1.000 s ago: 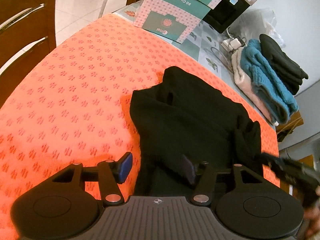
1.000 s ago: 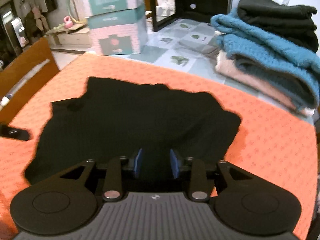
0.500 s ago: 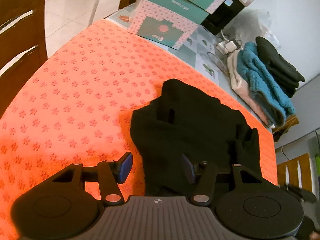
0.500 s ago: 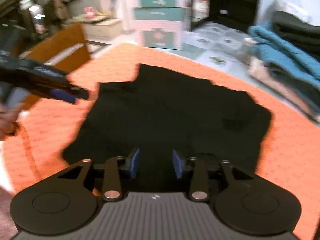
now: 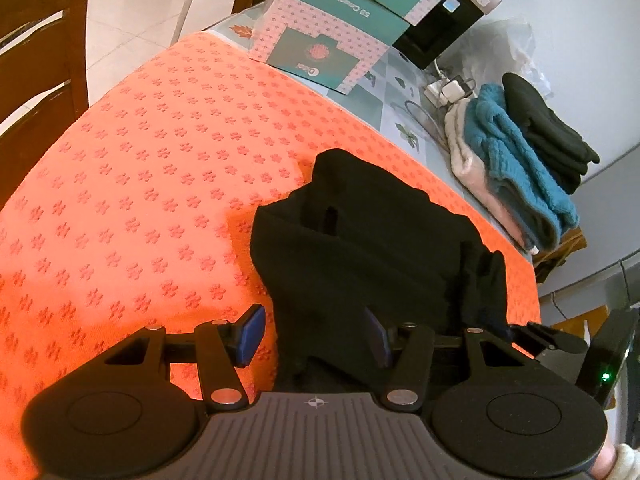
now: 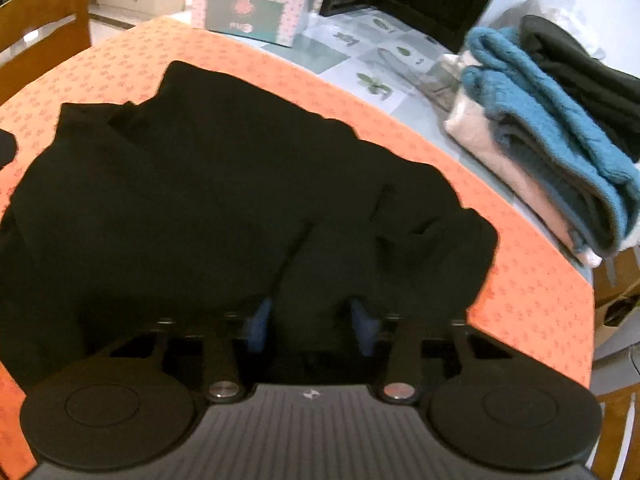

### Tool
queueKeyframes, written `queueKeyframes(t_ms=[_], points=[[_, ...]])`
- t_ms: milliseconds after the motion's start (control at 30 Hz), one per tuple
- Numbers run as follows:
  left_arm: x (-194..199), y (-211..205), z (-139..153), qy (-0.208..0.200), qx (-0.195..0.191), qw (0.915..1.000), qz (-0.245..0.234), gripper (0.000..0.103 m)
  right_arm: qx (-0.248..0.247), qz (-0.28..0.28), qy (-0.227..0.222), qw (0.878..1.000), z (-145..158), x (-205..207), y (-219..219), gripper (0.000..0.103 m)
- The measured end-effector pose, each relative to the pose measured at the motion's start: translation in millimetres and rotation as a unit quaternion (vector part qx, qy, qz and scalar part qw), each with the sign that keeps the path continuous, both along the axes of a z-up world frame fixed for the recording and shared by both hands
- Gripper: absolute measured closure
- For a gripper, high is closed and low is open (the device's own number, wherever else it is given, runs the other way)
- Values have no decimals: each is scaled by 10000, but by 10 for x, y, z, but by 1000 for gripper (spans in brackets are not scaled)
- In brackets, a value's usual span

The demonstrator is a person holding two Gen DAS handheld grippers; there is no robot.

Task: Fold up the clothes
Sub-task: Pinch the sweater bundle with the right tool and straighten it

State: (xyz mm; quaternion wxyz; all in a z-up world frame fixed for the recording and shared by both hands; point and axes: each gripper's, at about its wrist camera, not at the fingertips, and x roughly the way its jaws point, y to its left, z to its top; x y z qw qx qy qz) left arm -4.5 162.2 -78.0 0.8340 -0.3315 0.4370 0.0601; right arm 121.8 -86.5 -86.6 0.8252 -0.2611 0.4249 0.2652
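Note:
A black garment (image 5: pixel 360 240) lies partly folded on the orange patterned cloth (image 5: pixel 140 160). My left gripper (image 5: pixel 313 336) hovers open over the garment's near left edge, one pad over the orange cloth and the other over black fabric. In the right wrist view the garment (image 6: pixel 200 180) fills the middle. My right gripper (image 6: pixel 310 320) is at its near right part, jaws closing on a raised fold of black fabric that fills the gap between the blue pads. The right gripper's fingers (image 5: pixel 552 340) also show at the lower right of the left wrist view.
A stack of folded clothes (image 6: pixel 540 120), cream, teal and black, sits beyond the orange cloth at the right. Pink and teal cardboard boxes (image 5: pixel 332 40) and a black box (image 6: pixel 420 0) stand at the table's far side. Wooden chairs (image 5: pixel 36 80) stand at the left.
My right gripper let go of the fabric, shifted right and lower, and its pads now pinch up a fold. It has come back into the left view's lower right. The left gripper stays put.

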Motion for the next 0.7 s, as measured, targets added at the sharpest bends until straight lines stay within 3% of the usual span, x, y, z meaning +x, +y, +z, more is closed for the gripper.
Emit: queueKeyframes(t_ms=[67, 200, 333, 433, 567, 700], points=[[-8, 21, -21, 19, -20, 10000, 40, 46, 251, -172, 80, 9995, 71, 46, -77, 86], [-15, 54, -31, 5, -37, 10000, 91, 46, 669, -278, 64, 9974, 305, 38, -152, 87], [7, 86, -45, 14, -36, 9999, 120, 46, 692, -66, 70, 9976, 349, -44, -77, 87], [24, 105, -57, 33, -16, 9999, 123, 46, 569, 15, 159, 9983, 233, -45, -19, 86], [44, 135, -67, 49, -16, 9999, 157, 46, 636, 154, 328, 9973, 47, -31, -16, 75], [32, 157, -71, 33, -26, 9998, 218, 46, 1076, 211, 284, 9936, 309, -90, -70, 74]])
